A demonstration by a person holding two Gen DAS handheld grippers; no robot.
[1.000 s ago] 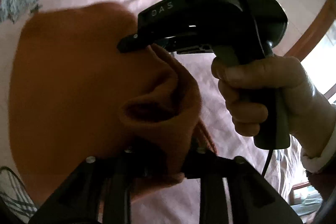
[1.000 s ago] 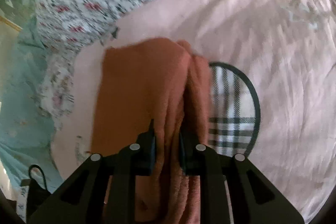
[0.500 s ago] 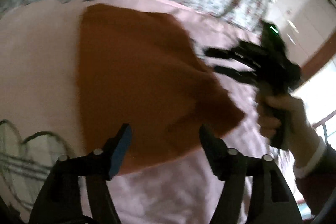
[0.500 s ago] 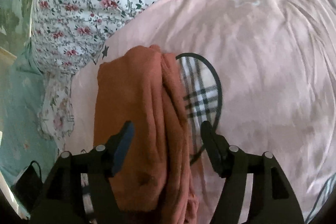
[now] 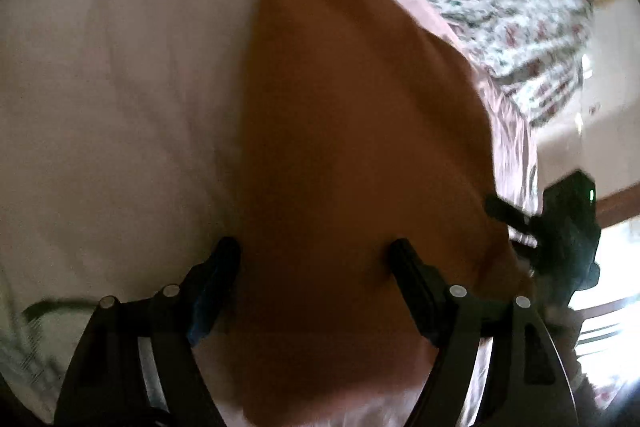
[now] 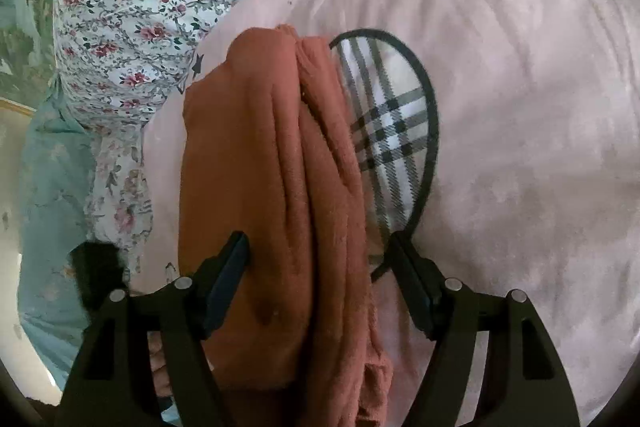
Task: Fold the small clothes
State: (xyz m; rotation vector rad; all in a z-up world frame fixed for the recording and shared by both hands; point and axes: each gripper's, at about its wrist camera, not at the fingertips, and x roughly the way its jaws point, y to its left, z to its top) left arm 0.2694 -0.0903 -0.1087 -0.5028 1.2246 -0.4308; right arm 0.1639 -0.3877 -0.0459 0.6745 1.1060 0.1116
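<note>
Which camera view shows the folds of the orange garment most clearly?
The right wrist view. There the orange garment is well lit, and its long folds and layered right edge over the plaid patch are sharp. The left wrist view shows the same garment only as a dark, blurred, flat shape with no fold lines.

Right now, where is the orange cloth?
The orange cloth lies folded on the pink sheet, mid-frame in both wrist views. In the right view the floral quilt is to its left and its right edge overlaps a plaid oval print.
</note>
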